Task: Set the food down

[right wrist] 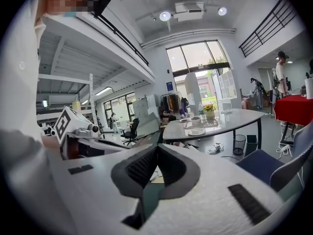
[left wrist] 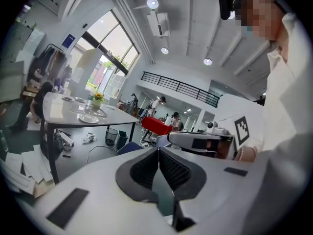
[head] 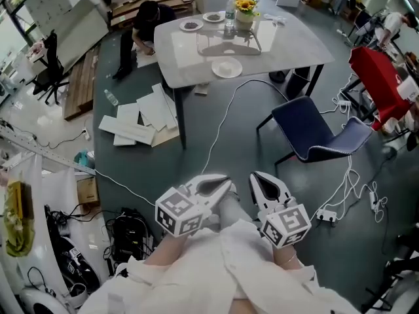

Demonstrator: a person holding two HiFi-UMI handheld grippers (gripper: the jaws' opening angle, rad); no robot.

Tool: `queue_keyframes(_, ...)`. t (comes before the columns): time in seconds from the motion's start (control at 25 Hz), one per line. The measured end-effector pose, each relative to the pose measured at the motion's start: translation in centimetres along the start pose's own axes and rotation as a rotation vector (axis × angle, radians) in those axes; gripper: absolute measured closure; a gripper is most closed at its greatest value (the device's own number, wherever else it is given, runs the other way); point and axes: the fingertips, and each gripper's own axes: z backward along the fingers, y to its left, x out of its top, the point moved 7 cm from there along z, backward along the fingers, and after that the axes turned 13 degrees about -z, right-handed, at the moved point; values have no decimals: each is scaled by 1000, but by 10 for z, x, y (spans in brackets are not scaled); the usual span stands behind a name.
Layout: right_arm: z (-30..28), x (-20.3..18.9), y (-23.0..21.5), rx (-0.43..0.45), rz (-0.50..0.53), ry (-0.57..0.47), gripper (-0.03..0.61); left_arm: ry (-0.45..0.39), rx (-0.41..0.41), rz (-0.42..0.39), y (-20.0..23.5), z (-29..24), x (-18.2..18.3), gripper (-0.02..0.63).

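Both grippers are held low against the person's white-sleeved body, well short of the table. My left gripper [head: 226, 183] [left wrist: 158, 153] is shut with nothing between its pads. My right gripper [head: 256, 176] [right wrist: 157, 151] is shut and empty too. The pale table [head: 294, 44] stands several steps ahead. A white plate [head: 226, 67] lies near its front edge. Two small plates [head: 191, 25] holding something dark sit at its far side. A clear tray on a wire frame [head: 229, 43], a water bottle [head: 230, 17] and a pot of yellow flowers [head: 245, 8] stand there as well.
A blue chair [head: 314, 133] stands to the right of the way to the table, with a red-draped stand [head: 380, 77] beyond it. White boards [head: 141, 120] lie on the floor at the left. A white cable [head: 222, 123] runs across the floor. A person [head: 147, 21] crouches behind the table.
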Motion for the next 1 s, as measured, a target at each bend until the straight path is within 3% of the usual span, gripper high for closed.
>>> queue_keyframes(0.32, -57, 28, -31, 32, 17, 9, 584, -19, 25, 15, 54, -31, 14, 595)
queue_keyframes(0.64, -125, 88, -88, 53, 47, 1, 584, 9, 68, -28, 129, -87, 51, 595)
queue_keyframes(1.0, -202, 152, -160, 87, 57, -18, 585, -23, 135, -38, 216, -149, 98, 595)
